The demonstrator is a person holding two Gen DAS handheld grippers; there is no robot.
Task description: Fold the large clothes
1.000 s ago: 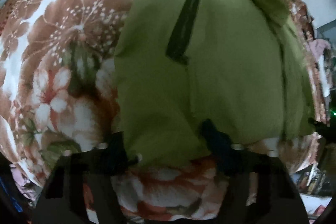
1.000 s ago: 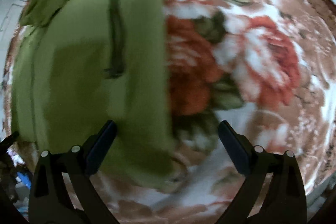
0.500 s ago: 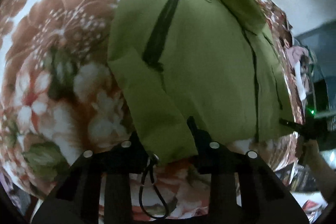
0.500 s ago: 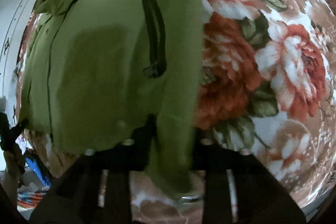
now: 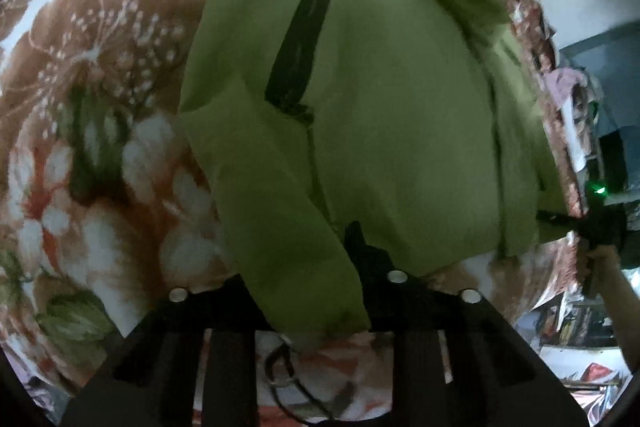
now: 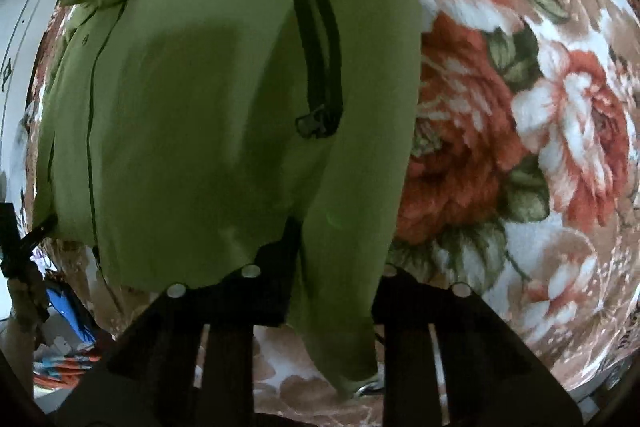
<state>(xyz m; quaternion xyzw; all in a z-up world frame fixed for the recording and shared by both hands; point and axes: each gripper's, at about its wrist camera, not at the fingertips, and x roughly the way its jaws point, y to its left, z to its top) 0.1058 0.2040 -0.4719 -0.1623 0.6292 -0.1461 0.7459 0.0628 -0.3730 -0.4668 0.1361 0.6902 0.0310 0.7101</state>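
Bed: flowered blanket (image 5: pixel 100 75) is spread under a green jacket (image 5: pixel 400 115).
Left fingers (image 5: pixel 320 291): clenched on the near hem.
Right fingers (image 6: pixel 336 279): clenched on the hem too.
Jacket's long way: stretched straight away from both.

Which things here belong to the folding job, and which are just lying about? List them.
Belongs to the job:
green jacket
left hand-held gripper, shut on its hem
right hand-held gripper, shut on its hem
floral blanket beneath it

Just lying about:
clutter beyond the blanket's edge
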